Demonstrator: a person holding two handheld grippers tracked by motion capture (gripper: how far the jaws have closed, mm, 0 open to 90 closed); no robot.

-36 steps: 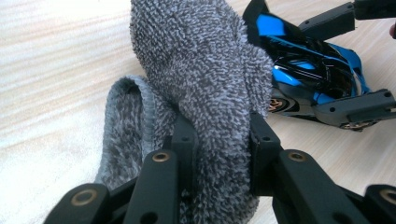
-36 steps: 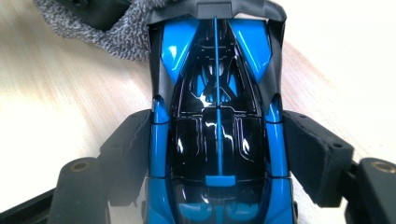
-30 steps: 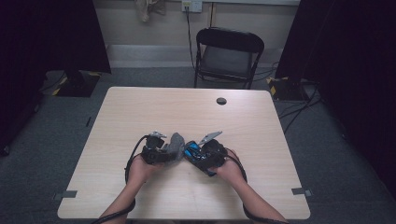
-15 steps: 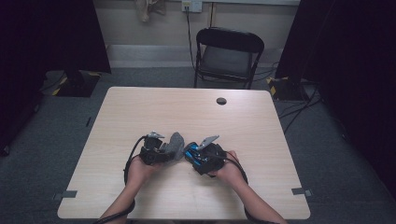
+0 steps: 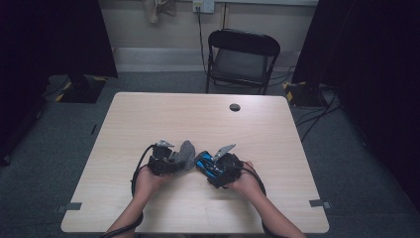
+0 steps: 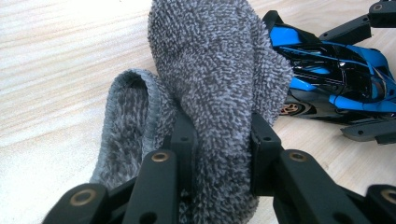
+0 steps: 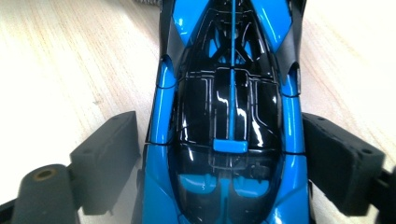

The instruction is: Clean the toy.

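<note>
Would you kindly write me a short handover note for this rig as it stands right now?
Left gripper: shut on the grey fuzzy sock, held up over the wooden table.
Right gripper: jaws have just been opening; they flank the blue toy car, with gaps on both sides.
Car rests on the table, beside the sock.
Done: car let go. Left: judging by the frames, probably wiping the car with the sock.

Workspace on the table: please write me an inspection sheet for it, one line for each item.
Surface: light wooden table, no spill seen.
Job's things: grey terry cloth beside a blue-and-black toy car.
Clutter: small black round disc near the far edge.
Grippers: left claw shut on the cloth; right claw open, its jaws have just been opening, the car between them.
Cables: black cable loops from the left claw; floor cables at right.
Surroundings: black folding chair, grey carpet.
</note>
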